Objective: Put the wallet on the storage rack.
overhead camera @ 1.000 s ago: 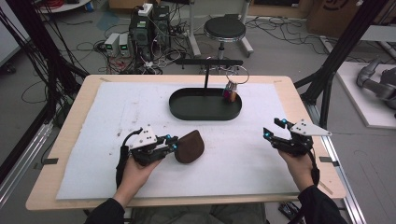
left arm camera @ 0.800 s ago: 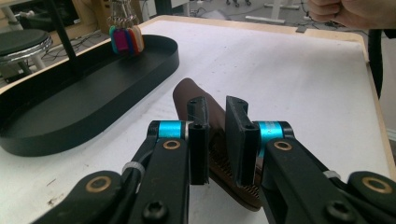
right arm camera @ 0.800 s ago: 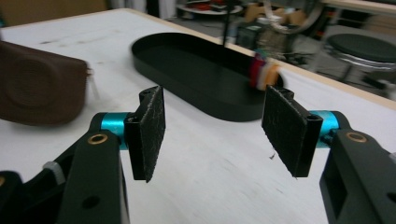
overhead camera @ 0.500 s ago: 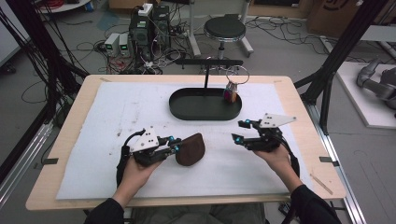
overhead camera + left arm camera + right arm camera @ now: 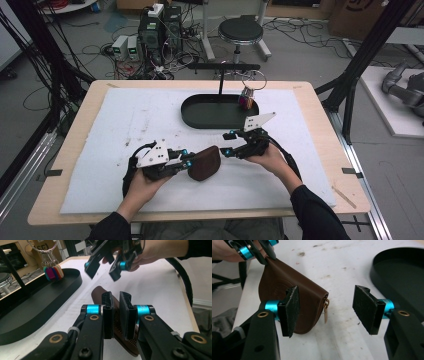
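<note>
Brown leather pouch [image 5: 205, 163]: smooth, rounded flap, small gold ring, on the white bench cover [image 5: 125, 125] | your left tongs [image 5: 117, 306]: clamped on its edge | your right tongs [image 5: 329, 308]: wide, just beside it, nothing held | black oval tray [image 5: 200, 117]: coloured key tags [image 5: 246, 100] hang above it.

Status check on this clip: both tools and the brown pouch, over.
Left tool shut on brown leather pouch, holding it on the white mat. Right tool open, beside pouch's zipper end, not touching. Nothing in the way.
</note>
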Available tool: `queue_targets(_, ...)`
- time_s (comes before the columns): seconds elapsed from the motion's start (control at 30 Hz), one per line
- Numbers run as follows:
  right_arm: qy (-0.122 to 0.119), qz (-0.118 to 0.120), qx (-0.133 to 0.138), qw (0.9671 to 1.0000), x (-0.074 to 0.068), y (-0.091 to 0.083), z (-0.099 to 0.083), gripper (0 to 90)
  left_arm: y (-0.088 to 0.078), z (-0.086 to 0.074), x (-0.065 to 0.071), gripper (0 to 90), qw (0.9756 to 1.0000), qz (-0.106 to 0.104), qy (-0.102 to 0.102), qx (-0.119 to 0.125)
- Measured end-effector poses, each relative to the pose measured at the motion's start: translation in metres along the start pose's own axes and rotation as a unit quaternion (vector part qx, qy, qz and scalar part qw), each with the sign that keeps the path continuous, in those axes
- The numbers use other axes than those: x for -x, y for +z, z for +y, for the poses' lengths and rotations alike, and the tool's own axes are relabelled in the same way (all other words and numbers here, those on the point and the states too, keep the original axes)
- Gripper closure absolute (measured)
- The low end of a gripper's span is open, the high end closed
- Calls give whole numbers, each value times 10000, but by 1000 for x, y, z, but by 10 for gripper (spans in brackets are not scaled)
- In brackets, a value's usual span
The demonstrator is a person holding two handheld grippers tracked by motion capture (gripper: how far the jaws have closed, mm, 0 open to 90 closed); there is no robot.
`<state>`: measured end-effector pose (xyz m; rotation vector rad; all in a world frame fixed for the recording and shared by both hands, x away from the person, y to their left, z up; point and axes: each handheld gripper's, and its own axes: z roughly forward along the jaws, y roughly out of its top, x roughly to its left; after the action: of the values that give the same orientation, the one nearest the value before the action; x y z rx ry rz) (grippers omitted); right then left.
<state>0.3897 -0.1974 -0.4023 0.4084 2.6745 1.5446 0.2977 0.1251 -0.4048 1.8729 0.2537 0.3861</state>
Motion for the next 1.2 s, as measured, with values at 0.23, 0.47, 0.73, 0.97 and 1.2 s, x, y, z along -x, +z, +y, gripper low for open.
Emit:
queue_targets(0.23,-28,396,-266,9989,4,25,-3,353,-2,-1,0,819,9998,-174,104,12)
queue_targets(0.47,-331,807,-432,9953,-2,32,-6,462,-3,-2,-1,815,9996,-246,146,20)
queue_targets(0.73,-568,525,-573,9954,-9,26,-2,578,-4,-2,-1,765,9997,-250,19,11)
queue_targets(0.97,-870,378,-469,9944,-24,21,3,701,-1,-5,-2,538,9993,-94,-329,-174)
queue_targets(1.2,-879,212,-363,9952,-29,13,2,720,-5,-16,-9,418,9960,-86,-791,-416)
